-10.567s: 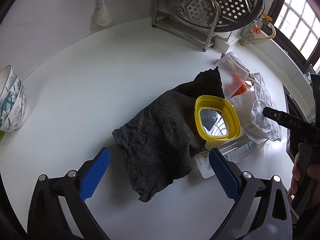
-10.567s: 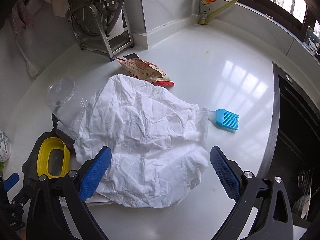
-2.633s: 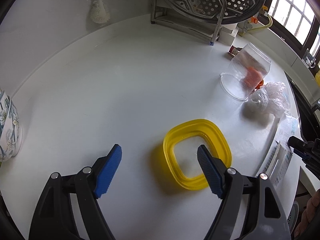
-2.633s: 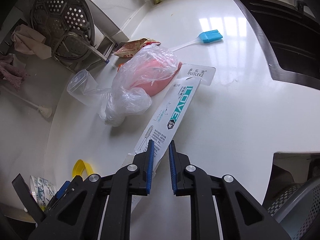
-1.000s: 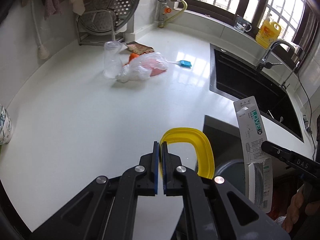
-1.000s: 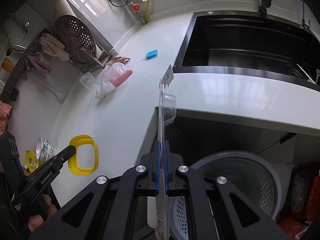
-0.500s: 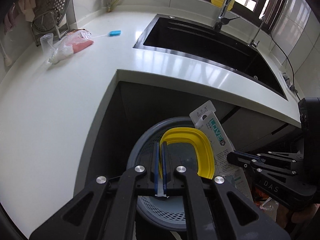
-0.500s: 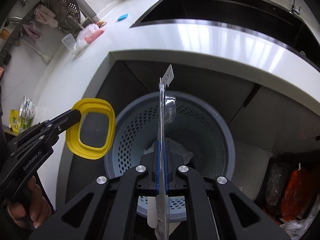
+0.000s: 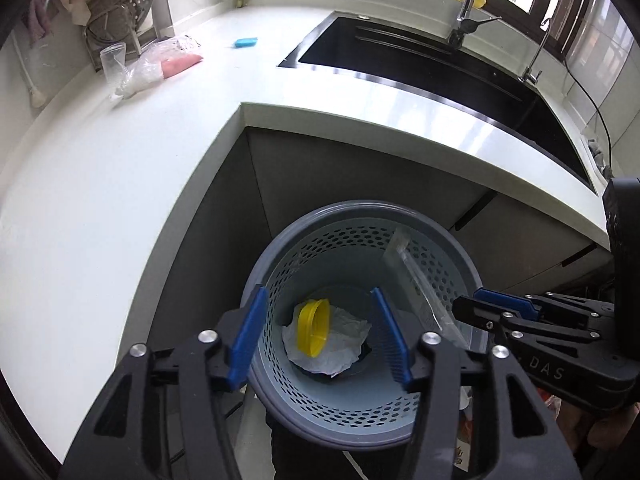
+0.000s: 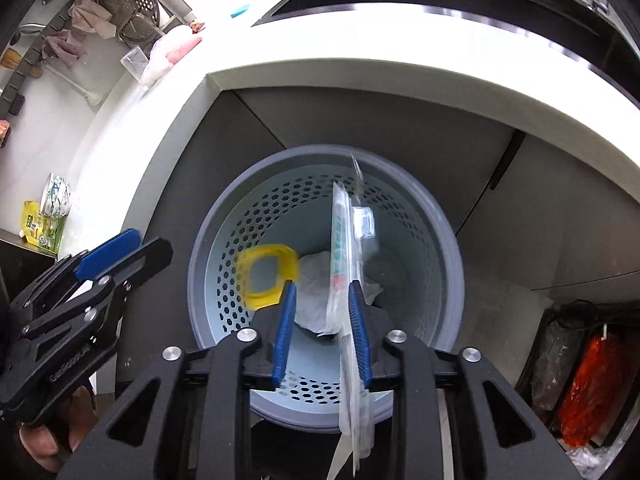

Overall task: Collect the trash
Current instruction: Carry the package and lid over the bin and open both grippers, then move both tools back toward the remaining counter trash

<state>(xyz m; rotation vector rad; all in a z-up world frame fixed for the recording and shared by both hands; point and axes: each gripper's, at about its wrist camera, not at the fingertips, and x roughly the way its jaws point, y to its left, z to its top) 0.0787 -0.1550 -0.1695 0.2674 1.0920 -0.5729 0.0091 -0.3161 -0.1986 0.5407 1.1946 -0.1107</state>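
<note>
Both tongs hang over the grey basket [image 9: 280, 396], the bin with holes in its wall, which stands on the floor under the white surface [image 9: 100, 208].

A moment ago the left tongs [image 9: 318, 336] were shut tight on the yellow lid [image 9: 314, 332]. Now their jaws are opening, and nothing is between them. The lid is down in the basket, tipped on its edge on the crumpled white paper [image 9: 340, 344]. In the right wrist view it looks blurry, so it may not have come to rest yet.

The right tongs [image 10: 322, 328] were shut on the long clear pack [image 10: 348, 280] half a second ago. Now their jaws are opening too. The pack is between them, close against the right-side pad, but the pads no longer squeeze it. It hangs over the mouth of the basket, so I think it is about to drop in.

So two pieces of trash are as good as binned. The job is not done, though. Back on the surface there is a clear cup [image 9: 114, 64] and a plastic bag with something pink in it [image 9: 160, 66], with a blue brush [image 9: 246, 42] a bit further along. The cup and bag look like the next trash to fetch.
</note>
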